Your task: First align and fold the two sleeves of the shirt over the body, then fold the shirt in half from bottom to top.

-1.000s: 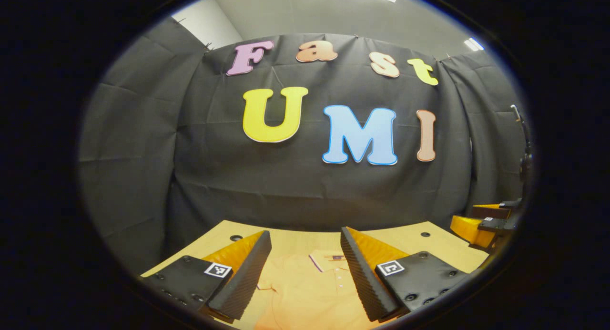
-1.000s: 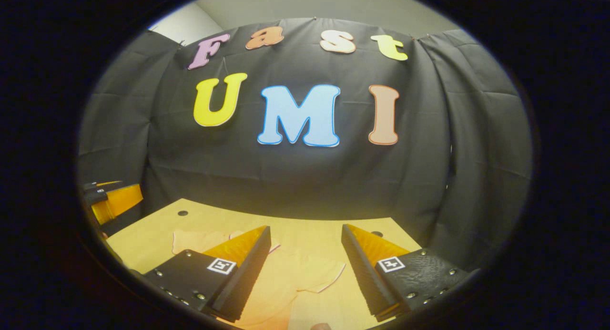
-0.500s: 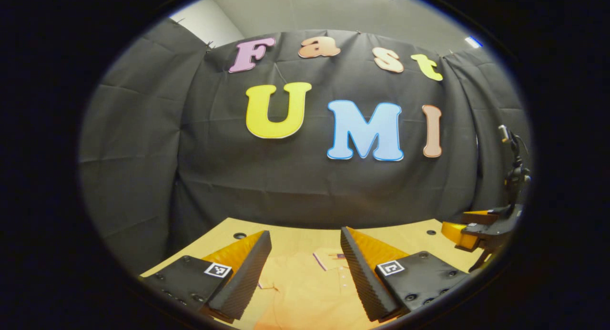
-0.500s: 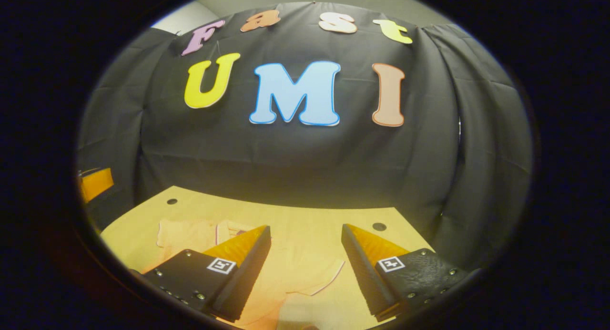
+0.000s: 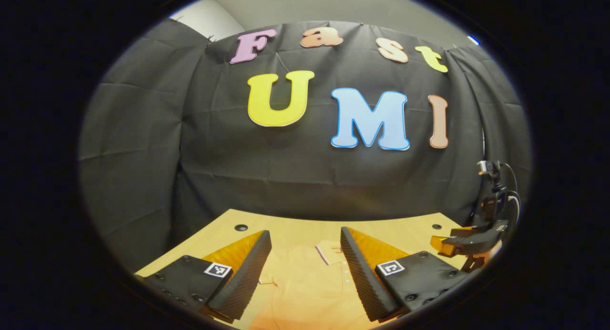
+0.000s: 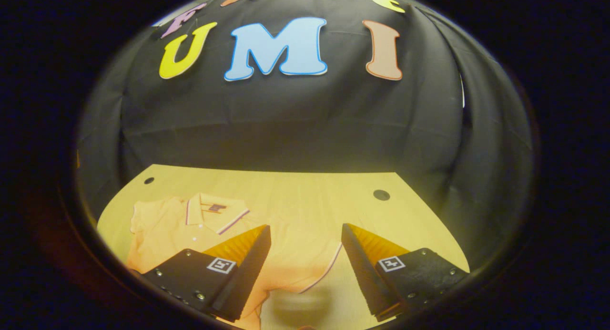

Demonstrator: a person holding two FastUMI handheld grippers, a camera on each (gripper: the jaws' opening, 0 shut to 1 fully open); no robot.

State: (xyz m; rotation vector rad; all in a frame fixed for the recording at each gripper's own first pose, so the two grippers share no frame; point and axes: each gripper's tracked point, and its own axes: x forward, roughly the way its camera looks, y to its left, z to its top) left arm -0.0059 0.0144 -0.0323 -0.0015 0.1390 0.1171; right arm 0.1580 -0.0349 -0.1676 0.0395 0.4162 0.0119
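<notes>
We see shirt flat on desk, collar far. Right sleeve lies between right tongs, gaping, empty. Left tongs gaping above body.

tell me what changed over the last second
The right hand-held gripper tipped down toward the table, bringing the shirt, its collar and its right sleeve into fuller view. The left hand-held gripper tilted down slightly. Both stayed open, holding nothing, and the shirt stayed flat and unfolded.
</notes>
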